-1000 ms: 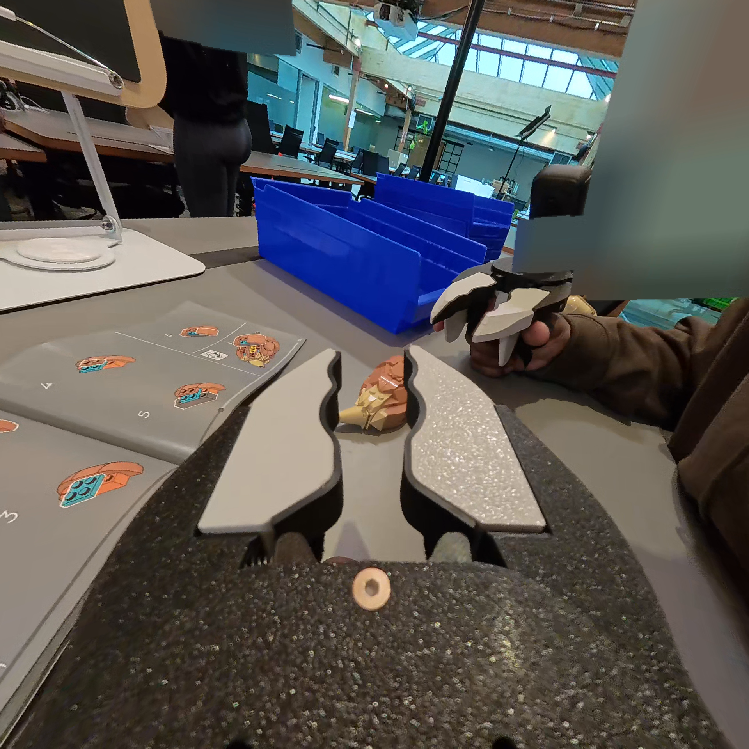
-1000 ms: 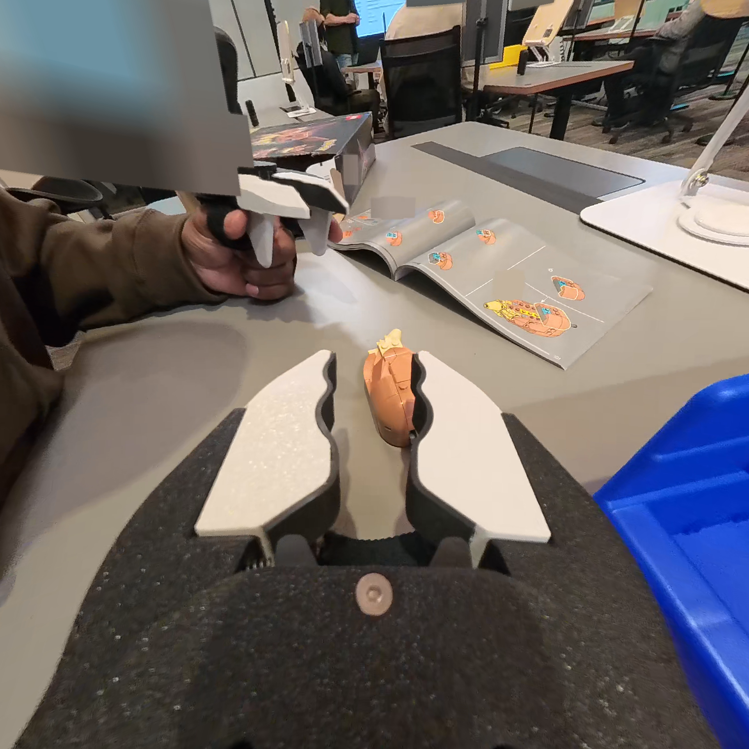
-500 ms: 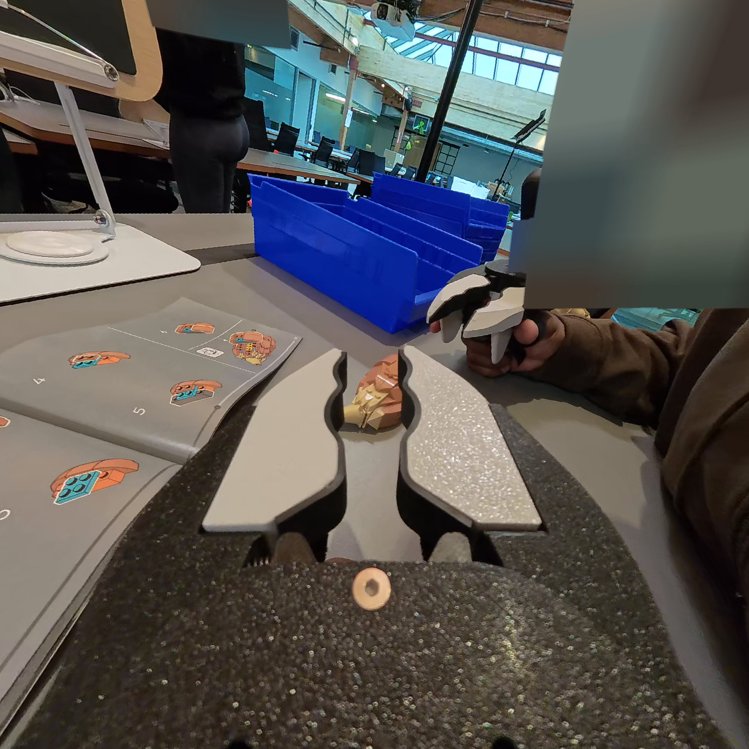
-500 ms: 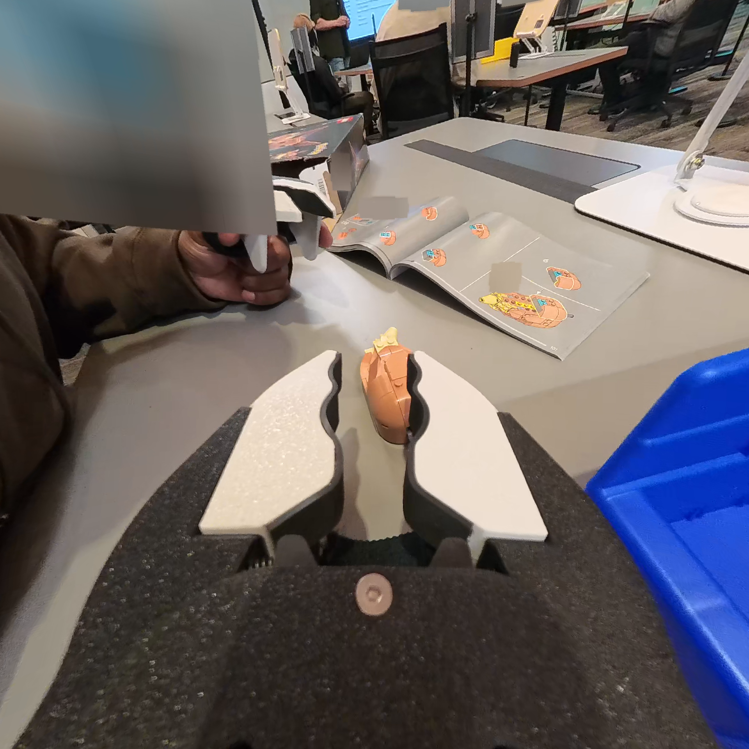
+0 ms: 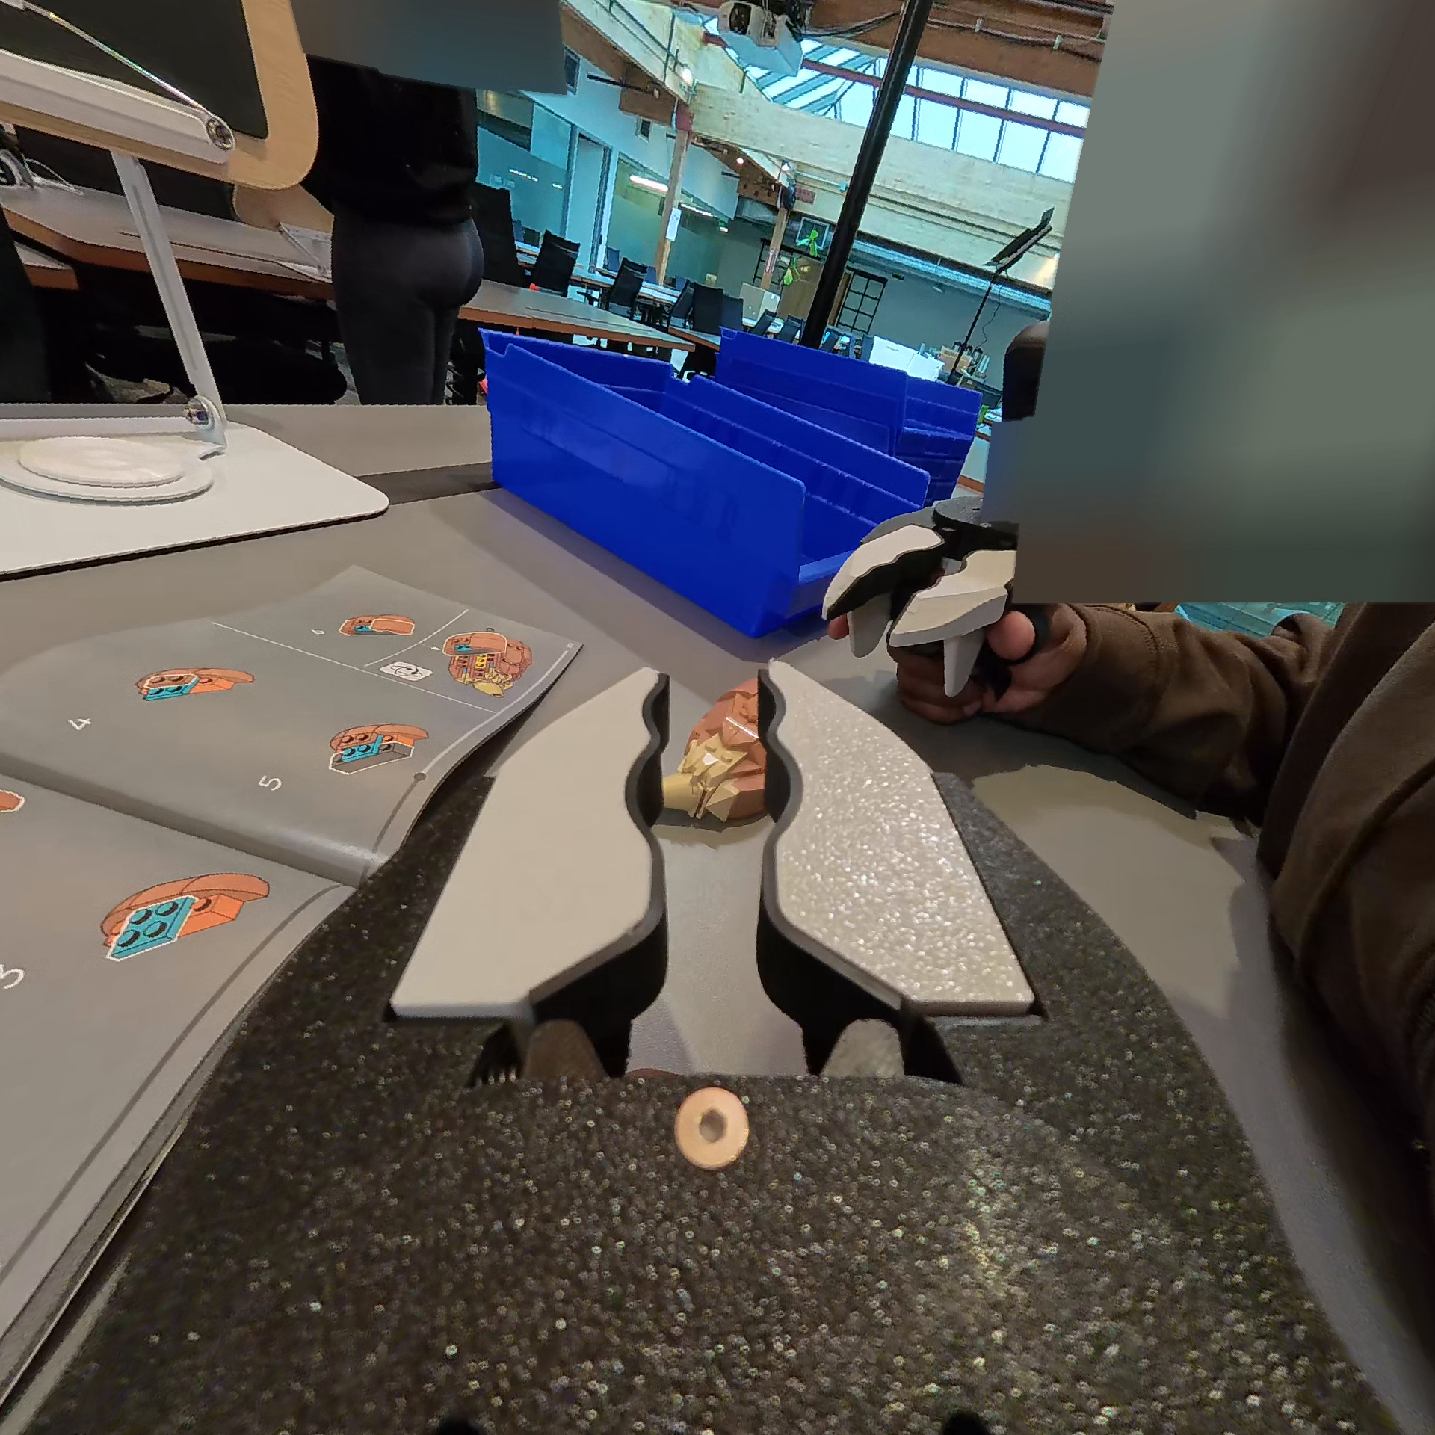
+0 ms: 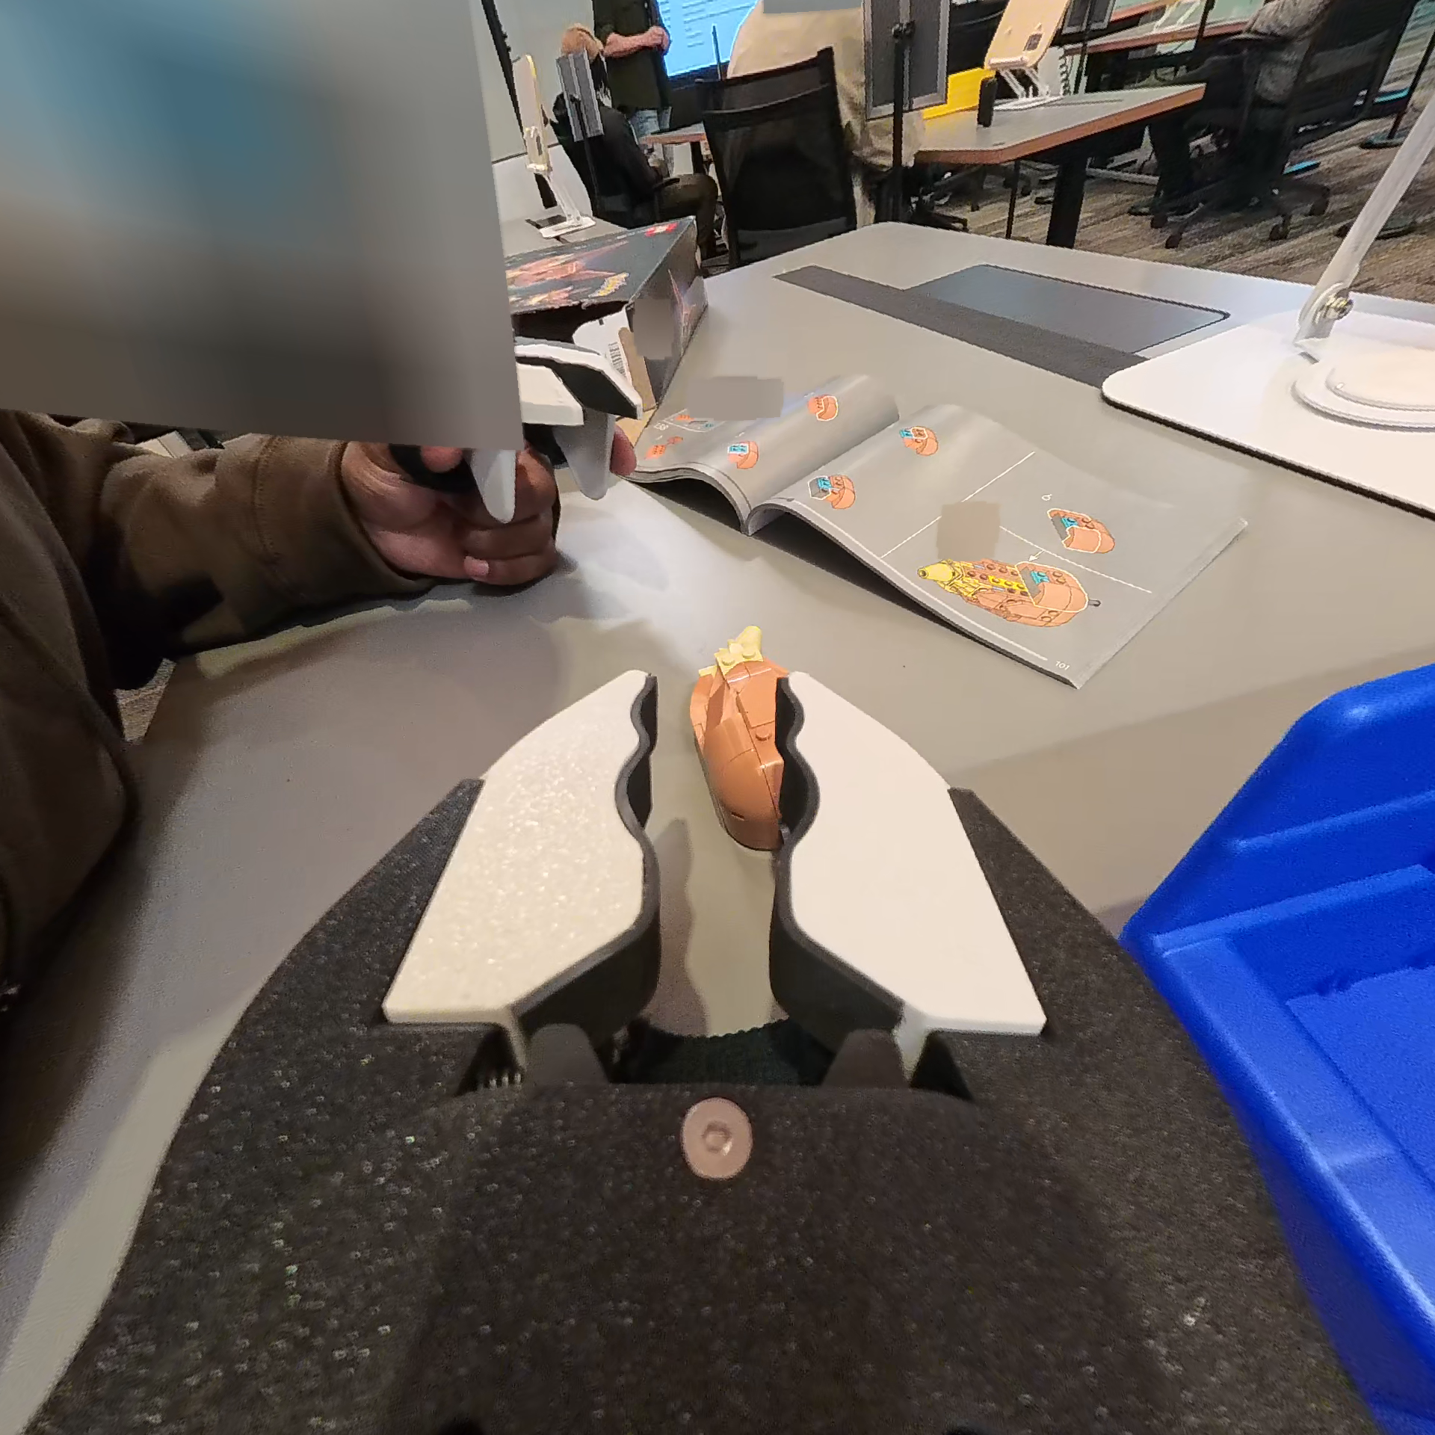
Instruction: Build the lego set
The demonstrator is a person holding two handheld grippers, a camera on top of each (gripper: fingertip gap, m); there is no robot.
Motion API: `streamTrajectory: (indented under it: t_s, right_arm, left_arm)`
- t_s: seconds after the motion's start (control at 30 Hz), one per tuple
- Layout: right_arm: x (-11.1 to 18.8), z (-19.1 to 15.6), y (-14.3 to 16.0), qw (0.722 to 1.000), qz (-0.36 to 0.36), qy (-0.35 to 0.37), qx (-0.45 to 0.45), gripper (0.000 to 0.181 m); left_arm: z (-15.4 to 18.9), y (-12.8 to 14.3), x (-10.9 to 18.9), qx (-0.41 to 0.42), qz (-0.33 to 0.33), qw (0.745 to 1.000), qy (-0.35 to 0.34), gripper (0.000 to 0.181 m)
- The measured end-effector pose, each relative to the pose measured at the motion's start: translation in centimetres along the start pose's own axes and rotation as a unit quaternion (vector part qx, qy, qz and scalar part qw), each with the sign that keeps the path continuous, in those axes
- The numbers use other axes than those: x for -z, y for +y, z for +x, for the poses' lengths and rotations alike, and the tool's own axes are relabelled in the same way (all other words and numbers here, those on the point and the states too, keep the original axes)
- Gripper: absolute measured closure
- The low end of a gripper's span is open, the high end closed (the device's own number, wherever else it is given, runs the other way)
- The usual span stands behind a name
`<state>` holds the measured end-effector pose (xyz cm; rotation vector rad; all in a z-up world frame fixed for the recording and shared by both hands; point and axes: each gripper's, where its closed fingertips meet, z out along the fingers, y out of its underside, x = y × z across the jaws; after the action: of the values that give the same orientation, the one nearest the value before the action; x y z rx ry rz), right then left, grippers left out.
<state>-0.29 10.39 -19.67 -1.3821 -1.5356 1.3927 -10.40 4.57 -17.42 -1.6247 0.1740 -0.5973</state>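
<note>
Small tan-and-brown lego model (image 6: pixel 738 765) lying on the grey counter (image 6: pixel 388 738), between both spread hand-held grippers: left (image 5: pixel 713 691), right (image 6: pixel 718 691). Neither pinching. Probably light, rigid, smooth-sided; pale front bits likely to snap off, so best gripped across the rounded body. Instruction booklet (image 6: pixel 971 528) far right, blue bin (image 6: pixel 1320 932) near right; busy open office.
</note>
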Motion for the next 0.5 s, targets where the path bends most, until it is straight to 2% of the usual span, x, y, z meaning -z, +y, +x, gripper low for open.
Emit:
streamTrajectory:
  t_s: [0.5]
  right_arm:
    - [0.08, -0.10, 0.07, 1.000, -0.002, -0.001, -0.001, 0.153]
  left_arm:
    - [-0.09, -0.02, -0.06, -0.002, 0.000, 1.000, -0.003, 0.160]
